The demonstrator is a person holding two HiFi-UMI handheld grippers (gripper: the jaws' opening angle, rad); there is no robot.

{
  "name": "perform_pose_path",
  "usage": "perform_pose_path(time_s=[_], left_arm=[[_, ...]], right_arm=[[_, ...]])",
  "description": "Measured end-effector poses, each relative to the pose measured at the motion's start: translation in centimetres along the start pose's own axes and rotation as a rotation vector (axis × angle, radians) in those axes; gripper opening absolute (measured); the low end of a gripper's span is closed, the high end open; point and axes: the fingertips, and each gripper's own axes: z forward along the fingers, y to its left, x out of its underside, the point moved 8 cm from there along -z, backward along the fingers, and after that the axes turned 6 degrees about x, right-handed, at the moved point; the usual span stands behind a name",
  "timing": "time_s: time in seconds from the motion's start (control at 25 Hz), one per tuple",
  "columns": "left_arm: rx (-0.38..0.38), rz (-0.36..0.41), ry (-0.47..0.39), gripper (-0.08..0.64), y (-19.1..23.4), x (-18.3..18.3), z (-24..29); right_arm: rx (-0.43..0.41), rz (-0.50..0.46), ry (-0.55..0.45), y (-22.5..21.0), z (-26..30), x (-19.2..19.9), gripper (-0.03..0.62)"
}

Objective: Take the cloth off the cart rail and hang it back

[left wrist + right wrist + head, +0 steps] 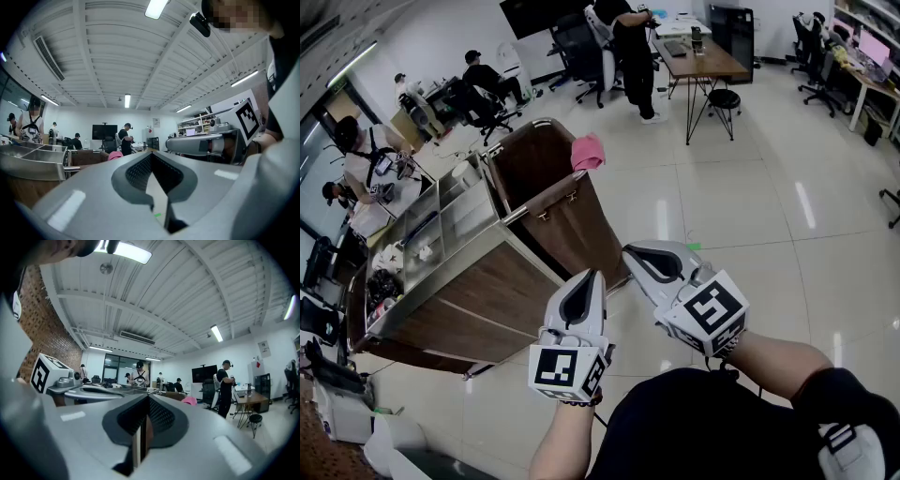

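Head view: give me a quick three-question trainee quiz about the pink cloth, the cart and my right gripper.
1. True or false: the right gripper grips the pink cloth.
2. The pink cloth hangs over: A) the steel trays, B) the far rim of the brown bag on the cart, C) a desk.
3. Fill in: the right gripper's jaws are ___.

Key: 1 false, it holds nothing; 2 B; 3 shut.
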Motion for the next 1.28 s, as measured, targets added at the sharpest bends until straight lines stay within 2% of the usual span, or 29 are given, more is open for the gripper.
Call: perform_pose_path(time_s=[0.12, 0.4, 0.72, 1.04, 1.28], left_arm=[[0.003, 0.019, -0.008, 0.003, -0.3, 0.2, 0.8], [-0.041, 0.003, -0.004, 0.003, -1.7, 1.1, 2.6], [-0.074, -0.001, -0.001, 0.003, -1.9, 2.4, 3.8], [-0.077, -0.016, 0.002, 0.003, 0.2, 2.3, 3.8], [-0.035, -0.007, -0.009, 0.003, 3.7, 2.0, 3.5]], right_arm=[[-0.012, 0.004, 0.005, -0.8, -0.3, 0.6, 0.003], [-0.032, 0.008, 0.005, -3.2, -1.2, 1.3, 0.015], [-0.053, 0.023, 0.021, -5.1, -1.2, 2.9, 0.058], [-0.040, 0.036, 0.041, -5.1, 0.8, 3.1, 0.086], [0.003, 0.026, 0.047, -4.4, 4.0, 2.7, 0.098]])
